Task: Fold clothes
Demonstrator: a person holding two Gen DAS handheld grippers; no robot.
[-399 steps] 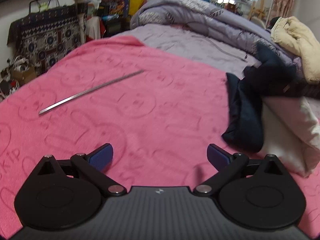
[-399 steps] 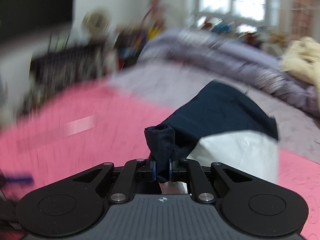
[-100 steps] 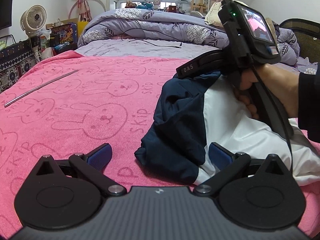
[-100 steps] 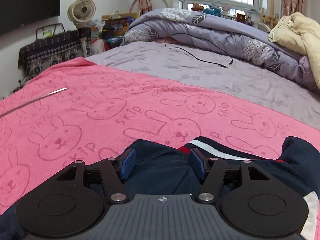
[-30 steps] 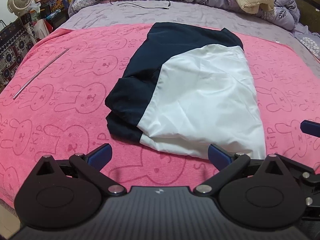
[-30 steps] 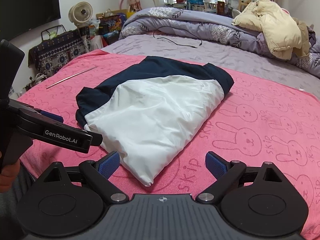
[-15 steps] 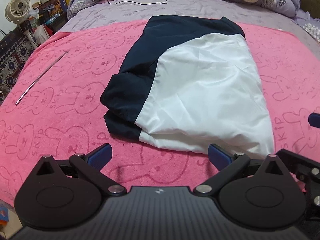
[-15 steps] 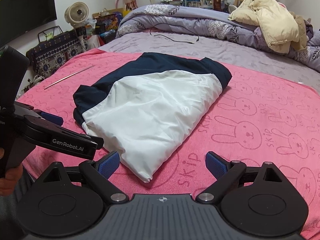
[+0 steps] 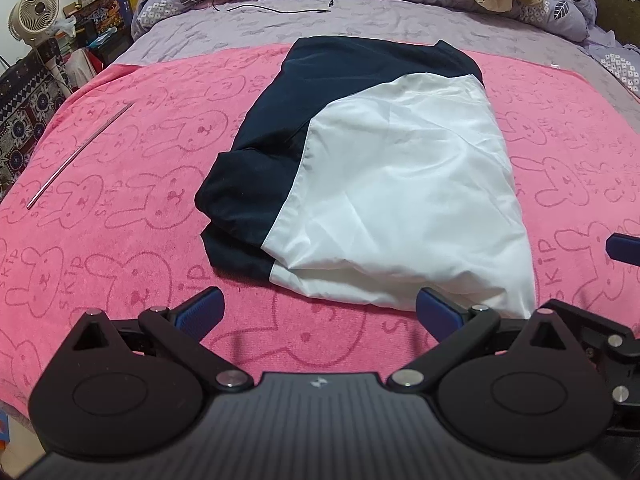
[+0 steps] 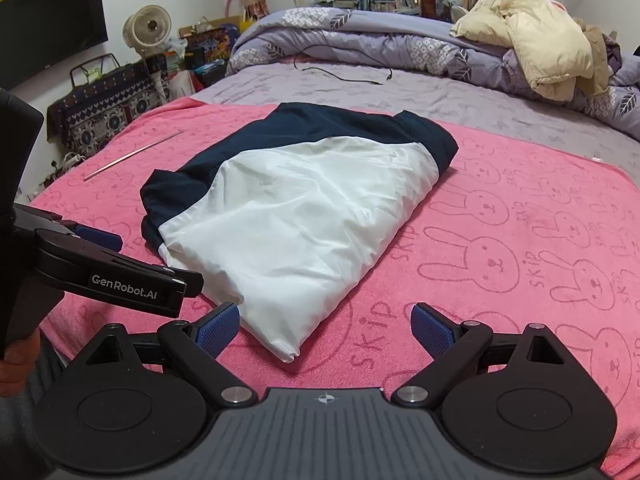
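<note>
Garment (image 9: 380, 184) ctr on towel (image 9: 120, 240); rod (image 9: 80, 152) at 9 o'clock; cable (image 9: 272, 6), quilt (image 10: 360, 40) at 12; fan (image 10: 148, 30) at 10.

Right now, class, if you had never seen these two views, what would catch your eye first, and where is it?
First, the folded navy and white garment lying mid-bed on the pink bunny-print blanket. Next, the two open grippers at the near edge: the right gripper by the garment's near corner, the left gripper beside it, jaws empty. Behind, a cream jacket heaped on the purple duvet.
</note>
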